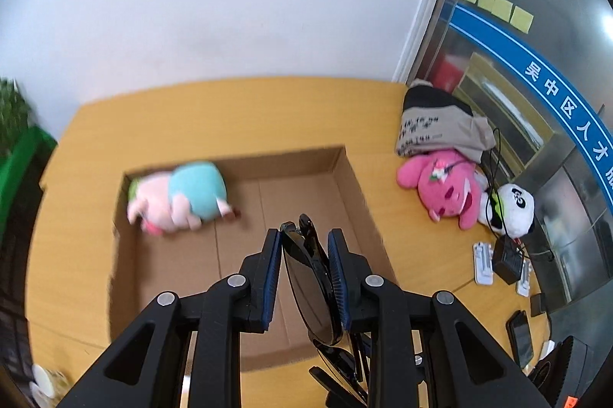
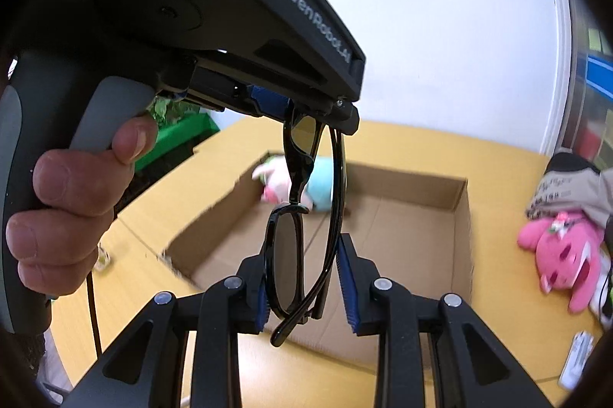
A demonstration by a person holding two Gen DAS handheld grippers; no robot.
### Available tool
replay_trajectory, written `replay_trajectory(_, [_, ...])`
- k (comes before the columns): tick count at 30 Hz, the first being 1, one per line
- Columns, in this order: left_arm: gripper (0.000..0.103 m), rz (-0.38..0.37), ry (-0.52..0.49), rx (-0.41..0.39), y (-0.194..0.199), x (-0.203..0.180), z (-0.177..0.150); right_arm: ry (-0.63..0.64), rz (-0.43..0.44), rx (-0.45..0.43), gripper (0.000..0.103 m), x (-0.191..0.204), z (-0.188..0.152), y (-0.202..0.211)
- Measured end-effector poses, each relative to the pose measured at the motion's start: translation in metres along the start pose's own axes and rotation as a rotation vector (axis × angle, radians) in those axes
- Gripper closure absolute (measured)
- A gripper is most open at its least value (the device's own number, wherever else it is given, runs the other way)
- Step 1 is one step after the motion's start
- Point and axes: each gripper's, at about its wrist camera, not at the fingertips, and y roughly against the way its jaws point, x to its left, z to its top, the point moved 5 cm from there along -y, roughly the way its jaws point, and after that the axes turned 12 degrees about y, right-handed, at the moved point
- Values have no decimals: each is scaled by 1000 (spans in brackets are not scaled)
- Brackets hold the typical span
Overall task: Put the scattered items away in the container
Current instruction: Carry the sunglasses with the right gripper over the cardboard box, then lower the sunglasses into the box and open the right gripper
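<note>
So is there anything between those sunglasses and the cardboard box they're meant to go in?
Nothing visible. The sunglasses hang over the open cardboard box, gripped by the left gripper and the right gripper. The only thing inside is a plush toy in the far corner; the floor below is bare.

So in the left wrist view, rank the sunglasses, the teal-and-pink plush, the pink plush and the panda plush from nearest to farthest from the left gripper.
1. sunglasses, between the left gripper pads.
2. teal-and-pink plush, in the cardboard box's far left corner.
3. pink plush, on the table right of the box.
4. panda plush, just beyond the pink one, farther right.
</note>
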Motion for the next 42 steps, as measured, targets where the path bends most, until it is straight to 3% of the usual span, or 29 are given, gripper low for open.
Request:
replay_trajectory(2, [77, 9, -16, -15, 7, -4, 13, 3, -3, -15, 75, -4, 14, 3])
replay_trajectory(3, [77, 12, -23, -21, 10, -6, 20, 3, -2, -21, 75, -39, 14, -8])
replay_trajectory(7, [77, 26, -44, -34, 15, -11, 40, 6, -3, -37, 75, -57, 41, -12])
replay_trajectory(19, [77, 45, -67, -24, -14, -14, 74, -11, -3, -23, 75, -79, 72, -35])
replay_trajectory(29, [77, 71, -70, 74, -105, 7, 90, -84, 48, 69, 75, -99, 64, -97])
replay_trajectory(42, [77, 100, -16, 340, -273, 57, 55, -209, 139, 328, 75, -123, -7, -222])
